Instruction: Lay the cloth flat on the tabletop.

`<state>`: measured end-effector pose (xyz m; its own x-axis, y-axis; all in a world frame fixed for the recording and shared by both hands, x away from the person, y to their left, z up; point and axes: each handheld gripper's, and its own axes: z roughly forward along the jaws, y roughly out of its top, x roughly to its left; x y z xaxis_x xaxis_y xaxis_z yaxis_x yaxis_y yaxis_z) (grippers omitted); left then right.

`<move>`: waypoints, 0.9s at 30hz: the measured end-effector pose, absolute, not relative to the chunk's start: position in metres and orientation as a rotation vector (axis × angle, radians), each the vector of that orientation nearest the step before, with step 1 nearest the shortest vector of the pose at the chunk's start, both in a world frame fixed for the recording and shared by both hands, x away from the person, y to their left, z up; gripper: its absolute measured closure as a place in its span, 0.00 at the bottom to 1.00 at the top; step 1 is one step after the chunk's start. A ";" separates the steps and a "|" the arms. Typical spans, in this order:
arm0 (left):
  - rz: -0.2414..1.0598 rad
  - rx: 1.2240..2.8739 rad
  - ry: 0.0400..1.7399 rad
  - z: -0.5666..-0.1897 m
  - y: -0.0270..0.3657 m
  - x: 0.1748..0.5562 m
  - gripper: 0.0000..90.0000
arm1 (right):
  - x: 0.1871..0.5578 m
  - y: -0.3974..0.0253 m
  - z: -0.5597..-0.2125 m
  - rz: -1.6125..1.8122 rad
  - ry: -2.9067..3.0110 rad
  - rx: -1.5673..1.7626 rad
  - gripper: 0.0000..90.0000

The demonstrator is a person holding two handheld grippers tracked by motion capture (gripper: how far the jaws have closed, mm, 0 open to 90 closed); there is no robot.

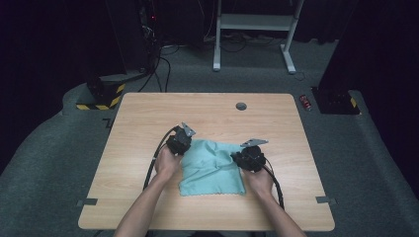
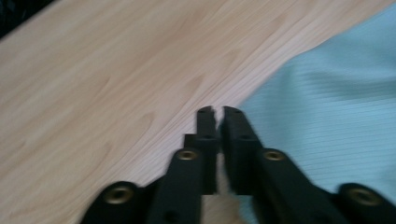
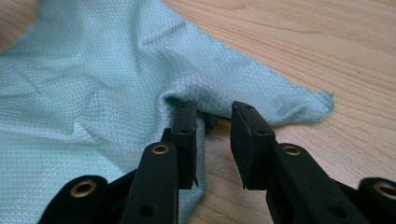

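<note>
We see a teal cloth [image 1: 212, 168] lying rumpled mid-tabletop [image 1: 148, 113], near the person's edge, with both grippers at its far corners. The left gripper [image 2: 215, 112] sits at the cloth's left edge; its jaws are nearly pressed together with only a sliver between, and we cannot tell whether any fabric is caught there. The right gripper [image 3: 212, 116] has its jaws spread, a raised fold of cloth [image 3: 93, 93] lying against the inner jaw, nothing pinched yet. We judge this as the grasp step before a fold or a spread. Next move, we think: close the right jaws on that raised corner, confirm the left has a real bite, then lift both corners together so the cloth stays even.
</note>
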<state>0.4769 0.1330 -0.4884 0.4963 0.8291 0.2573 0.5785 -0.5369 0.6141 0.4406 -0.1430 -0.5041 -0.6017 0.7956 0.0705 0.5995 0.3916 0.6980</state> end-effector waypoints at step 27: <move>0.536 2.156 1.151 -0.515 0.153 0.400 0.55 | 0.415 -0.144 -0.489 1.088 2.430 1.093 0.72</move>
